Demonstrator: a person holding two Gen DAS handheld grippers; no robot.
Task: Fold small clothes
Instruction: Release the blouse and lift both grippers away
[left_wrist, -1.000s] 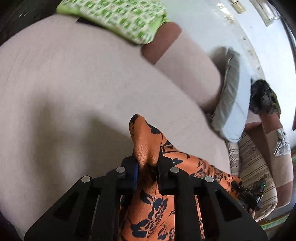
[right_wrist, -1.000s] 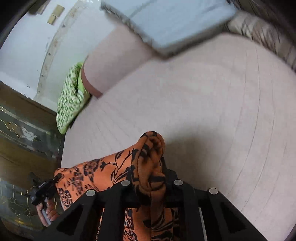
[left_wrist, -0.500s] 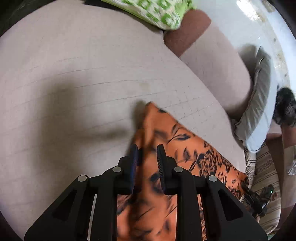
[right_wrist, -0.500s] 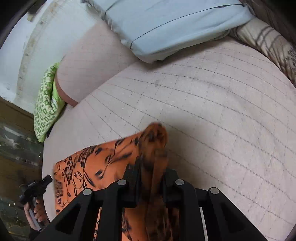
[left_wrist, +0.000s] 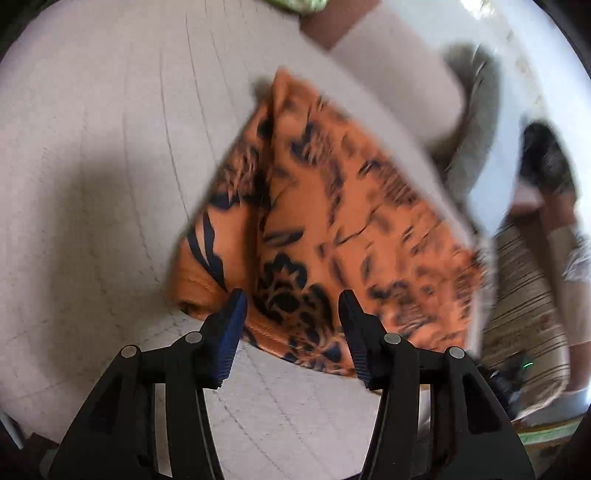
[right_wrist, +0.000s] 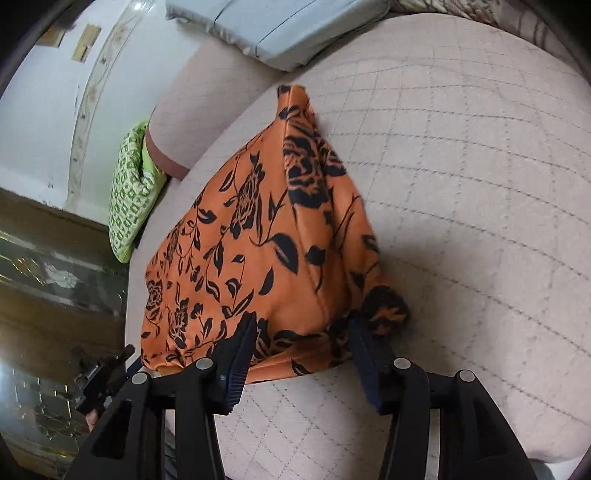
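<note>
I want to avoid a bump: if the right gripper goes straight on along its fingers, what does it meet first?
Most likely the orange floral cloth, which lies right ahead of the right gripper; its jaws are opening, no longer pinching it. Under the cloth is the quilted cushion. Depth is unclear.

No text, label, brand, number or sign can be read anywhere in either view.

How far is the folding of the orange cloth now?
Done: the orange cloth lies doubled on the bed, one layer over another. In hand: nothing; the left hand-held gripper and right hand-held gripper are opening, and the cloth looks released. Left: probably another fold, since one corner is bunched.
</note>
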